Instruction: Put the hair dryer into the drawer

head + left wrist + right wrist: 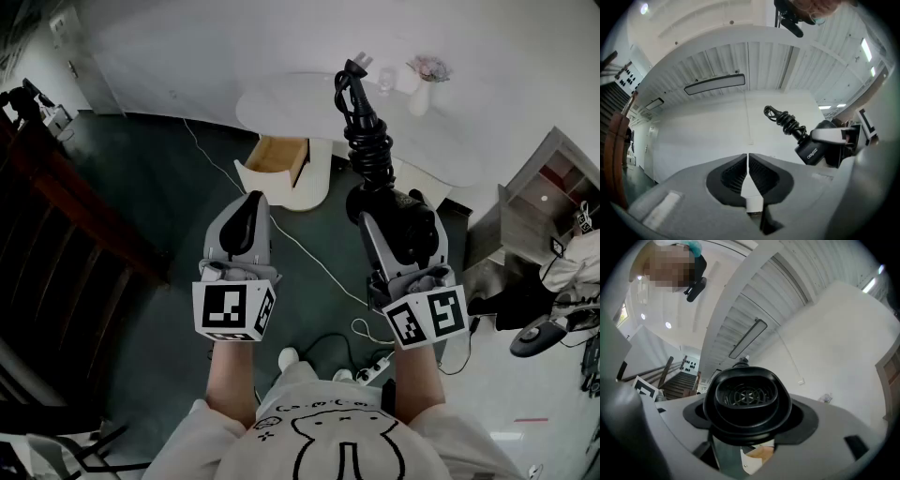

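Note:
A black hair dryer [361, 202] with its cord bundled [367, 131] stands up from my right gripper [401, 217], whose jaws are closed on its body. In the right gripper view the dryer's round grille [747, 399] fills the space between the jaws of the right gripper [747, 420]. My left gripper [246, 217] is beside it, shut on nothing, with its pads meeting in the left gripper view [748, 171]. That view also has the hair dryer [812, 151] at the right. Ahead on the floor, a white cabinet's wooden drawer [278, 155] stands pulled open.
A white oval table [309, 103] with a small vase [422, 89] stands behind the drawer. Cables and a power strip [375, 370] lie on the dark floor near my feet. There is a dark wooden stair rail [56, 216] at the left and a shelf unit [534, 206] at the right.

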The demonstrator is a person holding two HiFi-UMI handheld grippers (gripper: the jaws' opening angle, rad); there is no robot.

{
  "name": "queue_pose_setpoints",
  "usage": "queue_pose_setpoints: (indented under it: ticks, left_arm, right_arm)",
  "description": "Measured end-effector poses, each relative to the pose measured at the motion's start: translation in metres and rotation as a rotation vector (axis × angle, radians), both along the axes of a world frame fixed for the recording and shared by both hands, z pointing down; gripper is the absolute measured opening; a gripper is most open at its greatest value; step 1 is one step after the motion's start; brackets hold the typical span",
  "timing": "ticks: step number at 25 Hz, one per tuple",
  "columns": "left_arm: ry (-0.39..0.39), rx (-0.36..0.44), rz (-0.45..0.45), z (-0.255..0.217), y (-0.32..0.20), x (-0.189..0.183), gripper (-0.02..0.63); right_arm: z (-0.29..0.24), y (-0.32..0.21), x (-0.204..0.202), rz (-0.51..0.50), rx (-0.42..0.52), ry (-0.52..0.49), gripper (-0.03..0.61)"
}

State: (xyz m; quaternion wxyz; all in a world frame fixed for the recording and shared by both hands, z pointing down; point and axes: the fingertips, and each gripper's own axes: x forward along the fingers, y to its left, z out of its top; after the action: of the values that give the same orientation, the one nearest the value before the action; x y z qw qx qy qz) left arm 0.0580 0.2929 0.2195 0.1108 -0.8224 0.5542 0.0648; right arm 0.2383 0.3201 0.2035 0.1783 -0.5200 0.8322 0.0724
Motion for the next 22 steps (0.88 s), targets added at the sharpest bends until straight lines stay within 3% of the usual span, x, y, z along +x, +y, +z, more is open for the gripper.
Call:
queue_pose_setpoints:
  ticks: [4,11,17,22]
  left_arm:
    - [-0.005,0.004,-0.018,-0.011,0.014,-0.004,0.025]
    - [-0.006,0.022,-0.089,0.002,0.048,0.057,0.025]
    - [-0.003,0.016,-0.128,0.001,0.045,0.059,0.025]
    - [-0.007,0.025,-0.140,-0.001,0.024,0.056,0.025]
  right_arm:
    - [-0.003,0.004,0.003,0.020,-0.024,0.020,0.356]
    - [0.022,0.022,0.077,-0.004,-0.052,0.035,0.356]
    - [0.019,0.014,0.083,-0.044,-0.053,0.014,0.356]
    - [0.023,-0.009,0.083,-0.021,-0.082,0.047,0.356]
